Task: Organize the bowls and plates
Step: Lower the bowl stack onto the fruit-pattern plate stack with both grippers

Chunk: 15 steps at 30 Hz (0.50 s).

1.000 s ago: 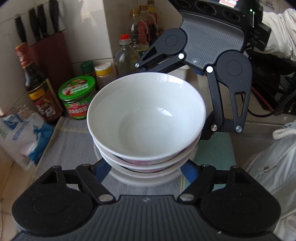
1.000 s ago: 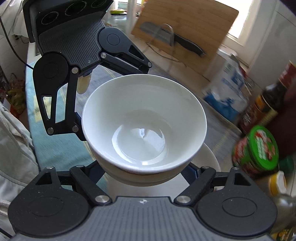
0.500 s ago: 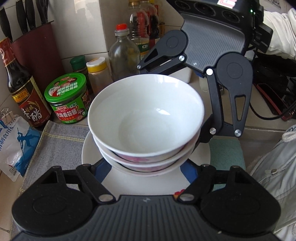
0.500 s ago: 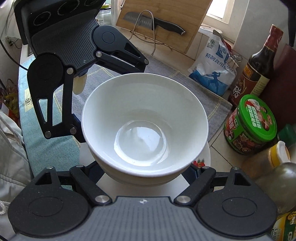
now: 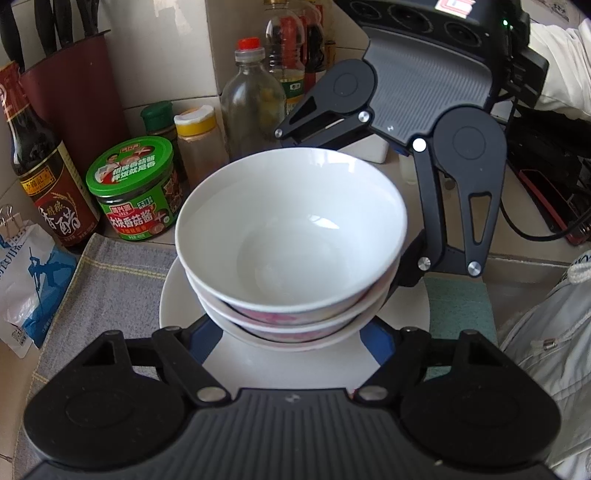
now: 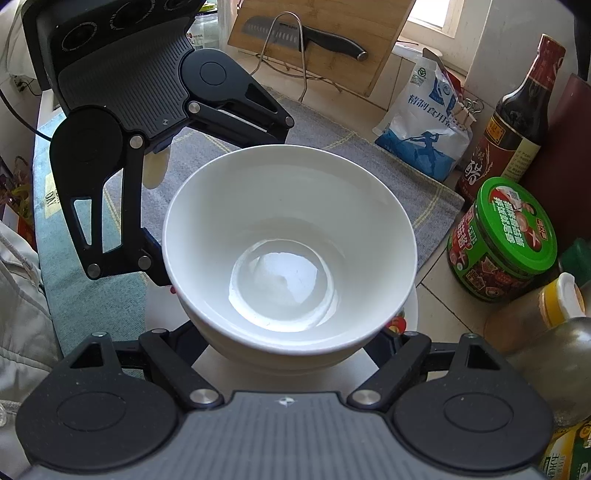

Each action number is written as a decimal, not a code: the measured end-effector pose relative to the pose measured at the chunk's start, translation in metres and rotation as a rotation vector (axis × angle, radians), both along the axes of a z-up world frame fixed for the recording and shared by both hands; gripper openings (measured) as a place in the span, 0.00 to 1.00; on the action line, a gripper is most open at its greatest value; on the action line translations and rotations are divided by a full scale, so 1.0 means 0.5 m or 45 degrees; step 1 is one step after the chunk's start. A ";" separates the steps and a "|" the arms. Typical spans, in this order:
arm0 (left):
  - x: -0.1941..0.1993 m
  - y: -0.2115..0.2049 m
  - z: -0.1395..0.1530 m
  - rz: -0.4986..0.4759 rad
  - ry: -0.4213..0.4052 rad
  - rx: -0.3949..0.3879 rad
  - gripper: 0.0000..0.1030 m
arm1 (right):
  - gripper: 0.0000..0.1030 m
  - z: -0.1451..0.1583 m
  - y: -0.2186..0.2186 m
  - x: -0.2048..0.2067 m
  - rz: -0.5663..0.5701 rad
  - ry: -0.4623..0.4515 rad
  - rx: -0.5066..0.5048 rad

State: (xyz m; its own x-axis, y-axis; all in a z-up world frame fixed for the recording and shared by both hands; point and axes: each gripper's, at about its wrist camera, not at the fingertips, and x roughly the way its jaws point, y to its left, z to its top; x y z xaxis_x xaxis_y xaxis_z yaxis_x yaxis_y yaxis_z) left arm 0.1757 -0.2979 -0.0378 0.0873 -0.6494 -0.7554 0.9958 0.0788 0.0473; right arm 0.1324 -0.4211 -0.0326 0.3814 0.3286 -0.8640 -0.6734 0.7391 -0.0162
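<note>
**Bowl stack lowered toward the counter, both grippers on it**

Left wrist view: over the last second the stack of bowls point(image 5: 291, 243) has come down and the plate point(image 5: 177, 295) under it now shows as a wide white disc, where 1 second ago only a thin edge peeked out. I count 3 nested bowls, the top one plain white, pink pattern on the lower ones. My left gripper point(image 5: 291, 332) straddles the stack's near side, blue pads pressed against the lowest bowl, so I read it as clamped on the stack. The right gripper reaches in from the far right. I judge the stack is nearly seated, so release comes next. Beneath is a grey cloth point(image 5: 110, 280); ahead and left stand a green-lidded jar point(image 5: 133, 184), a vinegar bottle point(image 5: 48, 184) and a clear bottle point(image 5: 255, 99).

Right wrist view: my right gripper point(image 6: 291, 339) is closed around the stack's base, its fingertips hidden below the top bowl. The left gripper sits opposite, far left. Beyond it, a cutting board point(image 6: 325, 40) with a knife point(image 6: 306, 33) leans by a bright window; a salt bag point(image 6: 424, 125) stands ahead to the right.
</note>
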 end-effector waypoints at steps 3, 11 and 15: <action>0.001 0.000 -0.001 0.000 0.004 0.001 0.78 | 0.87 -0.002 0.003 0.003 -0.004 0.008 -0.006; 0.004 0.000 -0.004 -0.001 0.017 -0.010 0.78 | 0.87 -0.003 0.003 0.006 -0.014 0.023 -0.010; 0.002 0.001 -0.005 -0.008 0.007 -0.015 0.78 | 0.87 -0.003 0.004 0.005 -0.020 0.020 -0.015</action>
State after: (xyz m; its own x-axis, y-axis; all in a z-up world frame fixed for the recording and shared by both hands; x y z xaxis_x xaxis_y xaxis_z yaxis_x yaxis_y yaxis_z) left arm 0.1768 -0.2974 -0.0401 0.0791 -0.6588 -0.7482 0.9965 0.0732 0.0409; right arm 0.1348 -0.4189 -0.0340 0.3731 0.3126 -0.8736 -0.6620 0.7494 -0.0146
